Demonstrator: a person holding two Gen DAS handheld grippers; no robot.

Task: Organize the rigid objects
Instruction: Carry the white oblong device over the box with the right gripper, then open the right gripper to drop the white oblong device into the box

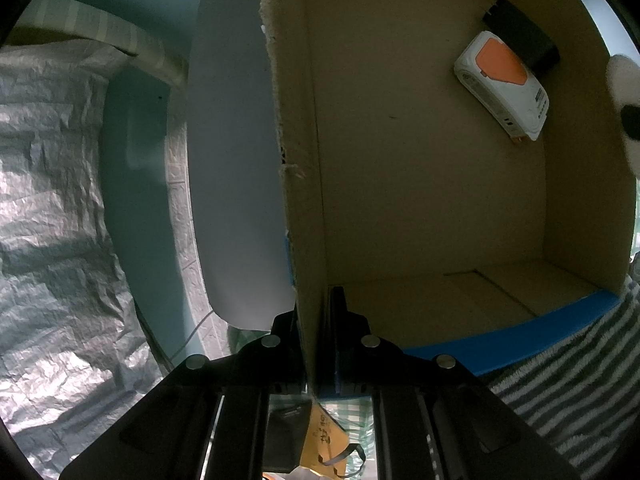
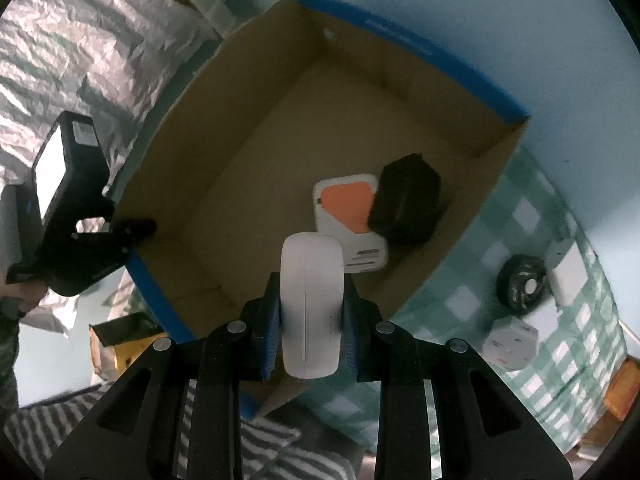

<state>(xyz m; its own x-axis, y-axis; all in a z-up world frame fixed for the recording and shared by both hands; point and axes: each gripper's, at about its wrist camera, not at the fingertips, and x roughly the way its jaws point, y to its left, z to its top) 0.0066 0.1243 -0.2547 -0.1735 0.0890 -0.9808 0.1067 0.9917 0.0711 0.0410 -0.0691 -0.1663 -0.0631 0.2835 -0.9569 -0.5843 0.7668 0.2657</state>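
An open cardboard box [image 1: 420, 208] with a blue rim takes up most of the left wrist view. My left gripper [image 1: 316, 304] is shut on its torn side wall [image 1: 298, 200], one finger inside and one outside. On the box floor lie a white and orange device [image 1: 502, 84] and a black block [image 1: 520, 36]. In the right wrist view my right gripper [image 2: 311, 280] is shut on a white computer mouse [image 2: 312, 308], held above the near edge of the box [image 2: 248, 184]. The white and orange device [image 2: 348, 212] and the black block [image 2: 406, 200] lie just beyond it. The left gripper [image 2: 138, 228] clamps the box's left wall.
On the green checked cloth [image 2: 560, 360] right of the box sit a black round object [image 2: 520, 284], a white adapter [image 2: 564, 276] and a white hexagonal item [image 2: 510, 344]. Crinkled silver sheeting [image 2: 60, 40] lies to the left, a striped cloth [image 2: 60, 420] in front, and a yellow packet [image 2: 120, 344] beside it.
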